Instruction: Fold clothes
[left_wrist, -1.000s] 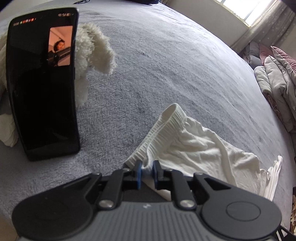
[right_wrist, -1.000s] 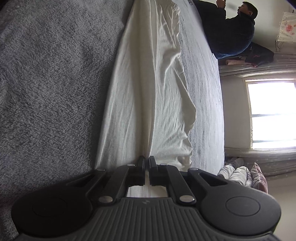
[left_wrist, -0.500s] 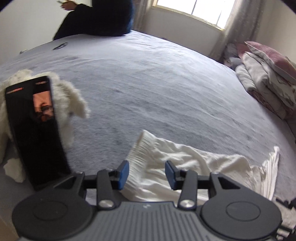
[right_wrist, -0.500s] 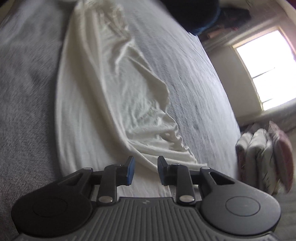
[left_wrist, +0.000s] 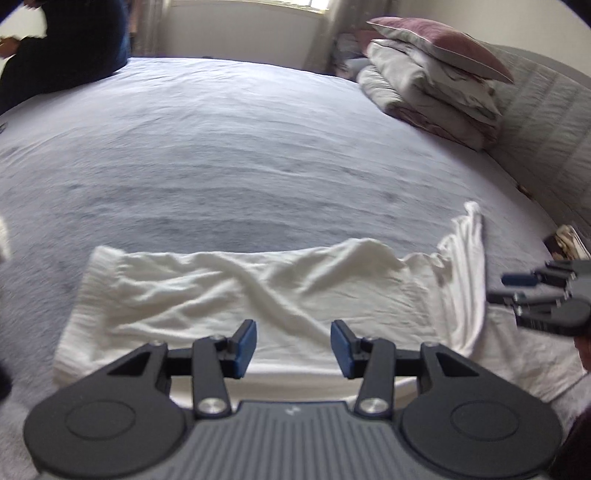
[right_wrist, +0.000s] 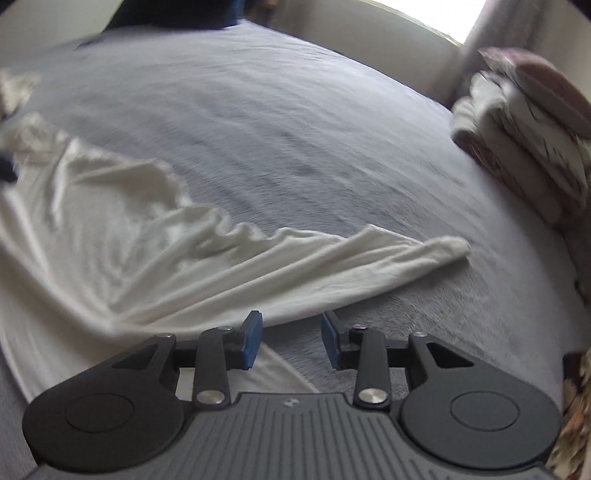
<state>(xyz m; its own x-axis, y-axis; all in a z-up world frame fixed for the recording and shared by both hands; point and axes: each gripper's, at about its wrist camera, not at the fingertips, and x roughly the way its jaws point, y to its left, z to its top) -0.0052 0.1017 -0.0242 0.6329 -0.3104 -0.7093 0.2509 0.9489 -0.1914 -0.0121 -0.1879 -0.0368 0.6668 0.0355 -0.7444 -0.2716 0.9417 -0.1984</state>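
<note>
White cotton, a little creased, is what lies on the grey bed (left_wrist: 258, 147): the garment (left_wrist: 229, 291) is spread flat across the near part of the cover, with its ribbed end at the left in the left wrist view and a gathered, twisted part (left_wrist: 465, 251) rising at the right. The left tool (left_wrist: 293, 349) hangs just above the near edge of the cloth with its two blue pads (left_wrist: 244, 349) wide apart and nothing between them. The right tool (right_wrist: 291, 341) is released too, its jaws spread over the place where the edge of the garment (right_wrist: 155, 266) meets the bare cover; the left pad is over cloth, the right one over the grey fleece. From this side a long pointed fold (right_wrist: 417, 251) of the cloth reaches toward the right and ends on the cover. In the left wrist view the right tool (left_wrist: 517, 291) shows also at the far right edge, beside the gathered part, apart from the cloth as far as I can tell (the picture is somewhat blurred there). A pile of folded bedding with a pink pillow (left_wrist: 439, 40) on top stands at the far right corner of the bed, and a person in dark clothes (left_wrist: 62, 40) sits at the far left corner.
</note>
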